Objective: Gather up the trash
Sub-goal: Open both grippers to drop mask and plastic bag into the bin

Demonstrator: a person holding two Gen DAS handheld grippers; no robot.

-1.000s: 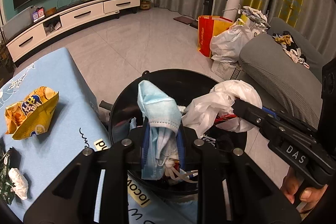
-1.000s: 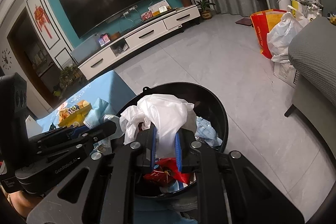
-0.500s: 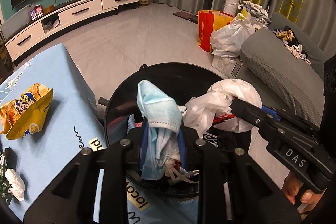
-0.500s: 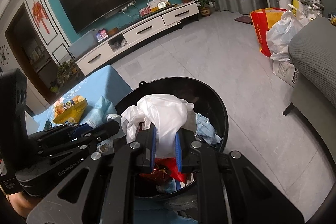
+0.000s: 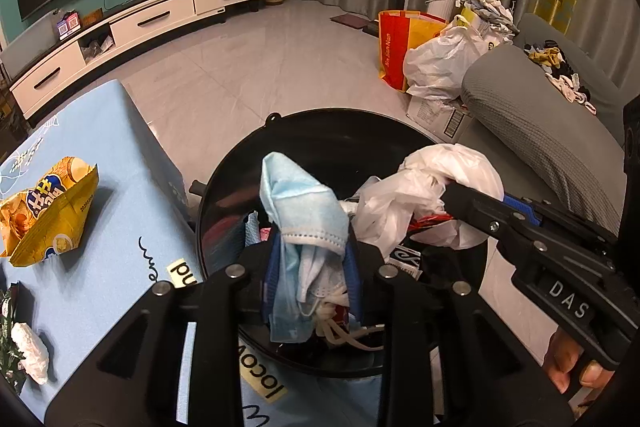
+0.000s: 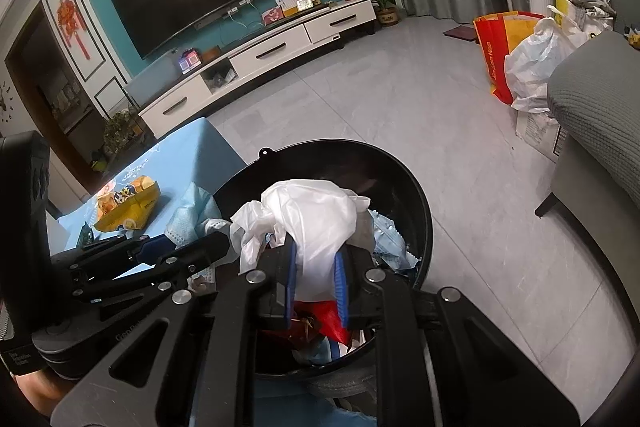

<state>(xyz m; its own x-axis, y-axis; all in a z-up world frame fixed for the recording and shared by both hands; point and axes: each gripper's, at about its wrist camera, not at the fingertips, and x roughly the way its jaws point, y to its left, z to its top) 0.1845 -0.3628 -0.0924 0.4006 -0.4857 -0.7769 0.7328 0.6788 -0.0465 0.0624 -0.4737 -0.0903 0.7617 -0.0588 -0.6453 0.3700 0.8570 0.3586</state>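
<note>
My left gripper (image 5: 310,247) is shut on a light blue face mask (image 5: 300,203) and holds it over the black round trash bin (image 5: 224,195). My right gripper (image 6: 316,259) is shut on a crumpled white plastic bag (image 6: 316,215) above the same bin (image 6: 416,203), with a red wrapper (image 6: 320,323) hanging under it. The bag (image 5: 436,183) also shows in the left wrist view, pinched by the right gripper. The bin holds other trash. A yellow snack bag (image 5: 44,207) lies on the blue tablecloth (image 5: 132,163).
A white crumpled wrapper (image 5: 30,351) lies at the table's near left edge. On the floor stand a red and yellow shopping bag (image 5: 394,47) and a white plastic bag (image 5: 440,63) beside a grey sofa (image 5: 540,131). A white TV cabinet (image 5: 140,27) lines the far wall.
Both grippers have shifted a little farther over the bin, still holding their trash. The bin sits larger and more central in both views.
</note>
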